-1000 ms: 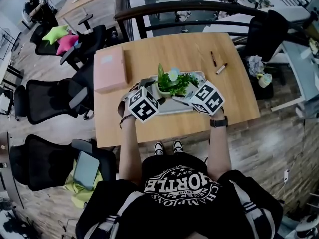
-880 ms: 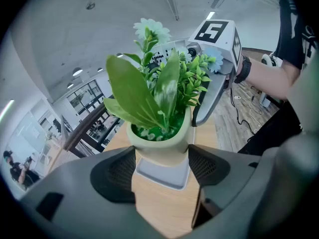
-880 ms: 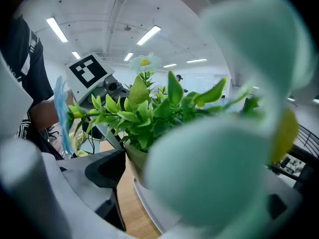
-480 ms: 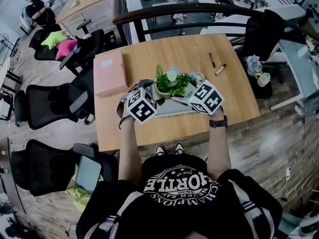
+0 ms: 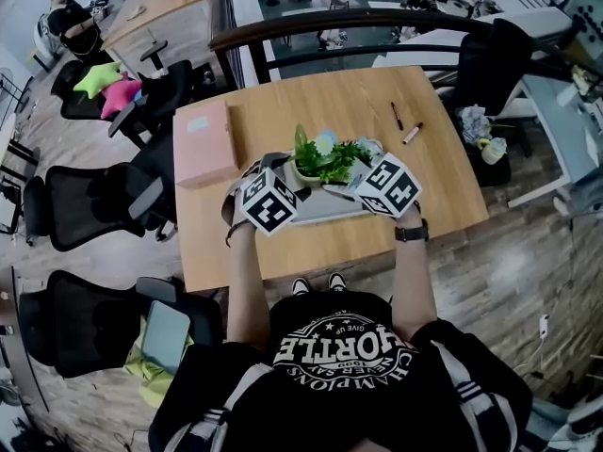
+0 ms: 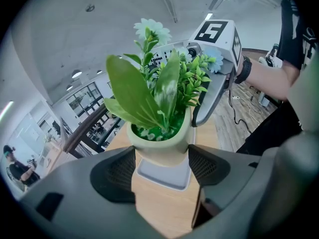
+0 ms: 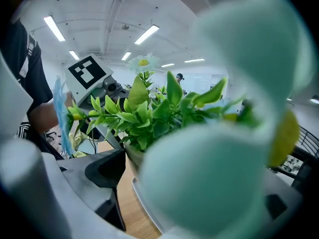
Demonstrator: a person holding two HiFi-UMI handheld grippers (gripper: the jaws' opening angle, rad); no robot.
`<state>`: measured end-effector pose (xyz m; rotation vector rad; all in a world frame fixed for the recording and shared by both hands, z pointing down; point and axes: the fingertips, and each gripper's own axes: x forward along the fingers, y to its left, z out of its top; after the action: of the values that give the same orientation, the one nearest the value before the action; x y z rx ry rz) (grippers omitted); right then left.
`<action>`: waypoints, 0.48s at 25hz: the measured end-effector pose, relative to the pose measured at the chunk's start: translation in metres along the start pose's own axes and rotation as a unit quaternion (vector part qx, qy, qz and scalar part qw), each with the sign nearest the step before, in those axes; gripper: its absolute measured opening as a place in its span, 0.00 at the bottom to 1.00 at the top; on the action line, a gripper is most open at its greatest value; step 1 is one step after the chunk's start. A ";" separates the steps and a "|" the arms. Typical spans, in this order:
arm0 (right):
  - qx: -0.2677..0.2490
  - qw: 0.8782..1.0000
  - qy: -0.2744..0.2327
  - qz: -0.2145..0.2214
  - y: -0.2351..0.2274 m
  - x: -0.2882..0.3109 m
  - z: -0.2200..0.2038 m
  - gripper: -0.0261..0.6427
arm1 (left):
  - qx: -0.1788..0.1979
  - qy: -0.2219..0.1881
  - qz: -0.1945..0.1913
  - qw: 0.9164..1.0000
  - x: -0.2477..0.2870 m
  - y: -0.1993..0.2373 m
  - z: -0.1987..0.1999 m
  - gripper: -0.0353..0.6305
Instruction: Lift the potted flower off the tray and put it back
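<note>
wooden table (image 5: 330,97) | pink box (image 5: 204,144): flat on its left part | dark pen (image 5: 395,115), light marker (image 5: 412,134): far right part, apart | black chairs (image 5: 89,205): left of table | green star cushion (image 5: 93,78), pink star cushion (image 5: 122,95): on one chair

Noted bare light wooden tabletop (image 5: 311,92) open beyond the green potted plant (image 5: 325,158) and along the near edge. Found left side blocked by flat pink rectangular box (image 5: 205,144); right side narrowed by two slim pens (image 5: 395,114). Recorded black mesh office chairs (image 5: 89,201) crowding the table's left flank.
</note>
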<state>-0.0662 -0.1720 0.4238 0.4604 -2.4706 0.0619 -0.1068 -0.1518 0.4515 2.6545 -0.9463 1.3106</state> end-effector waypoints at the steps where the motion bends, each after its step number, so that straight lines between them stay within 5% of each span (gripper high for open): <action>1: 0.000 1.000 0.000 0.000 0.001 0.000 -0.001 0.66 | 0.000 0.001 0.000 1.000 0.000 -0.001 -0.001 0.57; 12: 0.003 1.000 0.003 0.003 0.006 0.006 -0.006 0.66 | -0.010 -0.001 -0.006 1.000 0.004 -0.005 -0.010 0.57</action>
<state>-0.0693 -0.1677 0.4330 0.4548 -2.4666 0.0725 -0.1093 -0.1470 0.4617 2.6424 -0.9379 1.2884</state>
